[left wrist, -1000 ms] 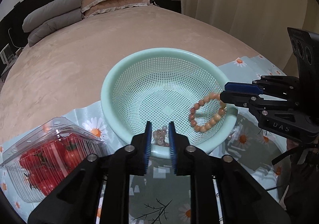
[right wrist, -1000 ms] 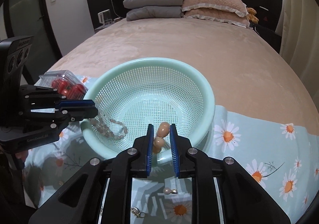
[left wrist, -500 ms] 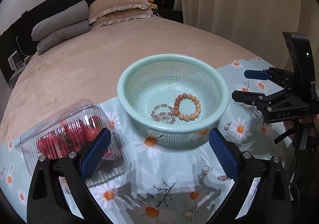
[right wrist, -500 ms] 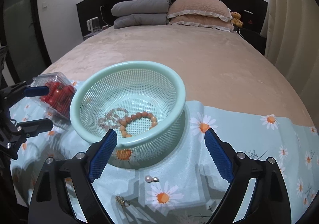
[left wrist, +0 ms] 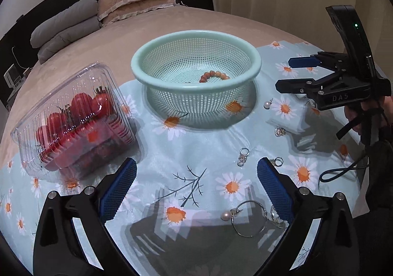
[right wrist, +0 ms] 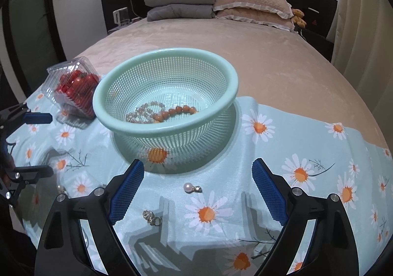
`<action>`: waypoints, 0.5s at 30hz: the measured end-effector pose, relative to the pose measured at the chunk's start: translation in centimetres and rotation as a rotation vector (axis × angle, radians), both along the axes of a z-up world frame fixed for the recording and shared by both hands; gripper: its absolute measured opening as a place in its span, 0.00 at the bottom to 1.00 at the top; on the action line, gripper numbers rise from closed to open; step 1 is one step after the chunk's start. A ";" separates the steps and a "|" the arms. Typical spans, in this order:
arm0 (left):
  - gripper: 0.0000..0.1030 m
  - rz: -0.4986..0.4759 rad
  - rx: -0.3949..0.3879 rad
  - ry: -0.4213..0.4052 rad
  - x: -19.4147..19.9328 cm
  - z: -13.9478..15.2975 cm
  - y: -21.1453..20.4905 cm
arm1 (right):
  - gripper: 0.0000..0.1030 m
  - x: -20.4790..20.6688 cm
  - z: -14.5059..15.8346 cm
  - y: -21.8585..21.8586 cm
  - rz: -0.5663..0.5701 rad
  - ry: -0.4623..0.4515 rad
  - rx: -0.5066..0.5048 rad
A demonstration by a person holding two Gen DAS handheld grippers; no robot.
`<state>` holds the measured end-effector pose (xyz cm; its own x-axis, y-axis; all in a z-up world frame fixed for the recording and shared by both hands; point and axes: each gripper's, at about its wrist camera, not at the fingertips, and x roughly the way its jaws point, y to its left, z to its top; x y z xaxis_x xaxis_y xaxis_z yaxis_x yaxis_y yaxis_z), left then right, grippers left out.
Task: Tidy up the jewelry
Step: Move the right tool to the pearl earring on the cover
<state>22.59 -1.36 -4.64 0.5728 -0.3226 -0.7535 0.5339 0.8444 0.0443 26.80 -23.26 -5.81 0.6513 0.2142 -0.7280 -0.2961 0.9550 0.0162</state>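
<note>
Bracelets (right wrist: 169, 111) x2 in basket (right wrist: 137, 128)

The left gripper (left wrist: 196, 186) and right gripper (right wrist: 197, 190) were shut on bracelets a second ago; now both are wide open and pulled back. The orange bead bracelet (right wrist: 175, 112) and pale bead bracelet (right wrist: 145, 112) now lie inside the round green plastic basket (right wrist: 221, 104).

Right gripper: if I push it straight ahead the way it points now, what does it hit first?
Most likely the pearl earring on the daisy cloth, lying between the open fingers' line of travel, if the right gripper runs low. Higher up, it would meet the green basket wall just beyond. Depth is uncertain.
</note>
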 end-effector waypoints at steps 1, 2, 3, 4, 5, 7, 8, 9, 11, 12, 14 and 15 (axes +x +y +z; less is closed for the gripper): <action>0.94 -0.004 -0.002 0.004 -0.3 -0.3 0.0 | 0.83 -0.1 -0.2 0.0 -0.002 0.004 -0.003; 0.94 -0.004 -0.002 0.002 -0.5 -0.5 0.0 | 0.83 -0.1 -0.5 -0.1 -0.007 0.008 -0.005; 0.94 -0.004 -0.001 0.000 -0.8 -0.7 0.0 | 0.83 0.0 -0.8 -0.2 -0.011 0.014 -0.005; 0.93 -0.008 -0.003 0.008 -1.0 -1.0 0.0 | 0.83 -0.1 -1.1 -0.3 -0.015 0.020 -0.003; 0.93 -0.014 -0.008 0.019 -1.2 -1.3 0.0 | 0.83 -0.1 -1.4 -0.4 -0.019 0.025 -0.001; 0.91 -0.020 -0.009 0.034 -1.7 -1.9 -0.1 | 0.83 -0.1 -2.1 -0.5 -0.027 0.035 -0.001; 0.88 -0.028 -0.006 0.036 -2.0 -2.2 -0.2 | 0.82 -0.1 -2.6 -0.5 -0.029 0.042 -0.001; 0.85 -0.034 -0.006 0.035 -2.3 -2.4 -0.2 | 0.82 -0.1 -3.0 -0.5 -0.030 0.049 -0.001; 0.84 -0.053 -0.004 0.052 -2.8 -3.0 -0.4 | 0.81 -0.1 -3.7 -0.4 -0.032 0.057 -0.002; 0.83 -0.061 -0.002 0.058 -3.0 -3.2 -0.5 | 0.80 -0.1 -4.0 -0.4 -0.033 0.060 -0.004; 0.83 -0.068 0.000 0.060 -3.1 -3.3 -0.7 | 0.77 -0.1 -4.4 -0.3 -0.032 0.065 0.000; 0.83 -0.070 -0.005 0.057 -3.1 -3.3 -0.8 | 0.77 -0.1 -4.6 -0.3 -0.032 0.065 0.002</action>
<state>19.49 -2.14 -7.89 0.5047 -0.3637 -0.7829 0.5928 0.8053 0.0080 26.74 -23.52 -10.40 0.6090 0.1956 -0.7686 -0.2635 0.9640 0.0366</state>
